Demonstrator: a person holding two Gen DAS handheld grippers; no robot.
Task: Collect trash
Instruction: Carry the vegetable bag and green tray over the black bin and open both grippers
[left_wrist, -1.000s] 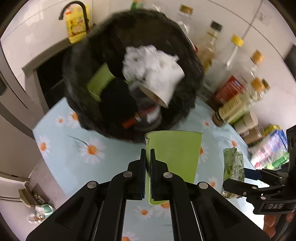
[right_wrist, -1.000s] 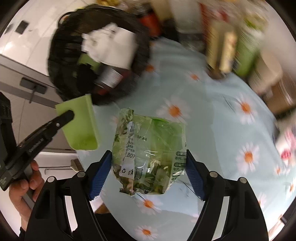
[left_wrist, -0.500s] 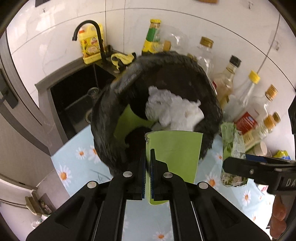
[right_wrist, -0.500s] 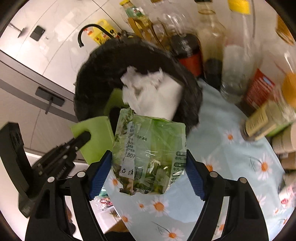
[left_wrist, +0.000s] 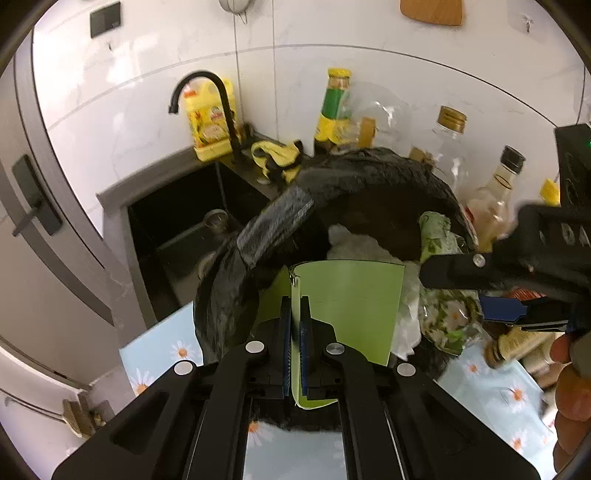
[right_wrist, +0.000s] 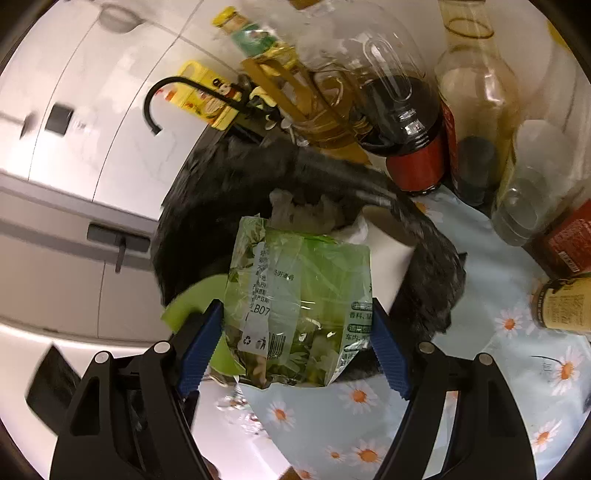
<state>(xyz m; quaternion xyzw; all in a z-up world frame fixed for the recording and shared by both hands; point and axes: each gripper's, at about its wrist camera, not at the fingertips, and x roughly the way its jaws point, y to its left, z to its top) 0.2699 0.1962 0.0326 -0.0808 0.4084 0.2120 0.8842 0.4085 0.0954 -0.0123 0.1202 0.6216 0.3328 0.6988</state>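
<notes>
Flat light-green card sat upright over black-lined bin near rim, crinkled green wrapper hung over bin's right side, white crumpled paper was inside

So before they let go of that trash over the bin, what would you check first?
1. Left gripper pinches the green card: ok, jaws shut on its edge.
2. Right gripper holds the snack bag: ok, both blue pads press its sides.
3. Card over the bin opening: ok, though its lower edge looks close to the near rim.
4. Bag over the bin: mostly ok; its bottom end hangs over the near rim in the right wrist view.
5. Room in the bin: cannot tell; white paper is piled high.
6. Bottles behind the bin clear of the grippers: ok.
</notes>
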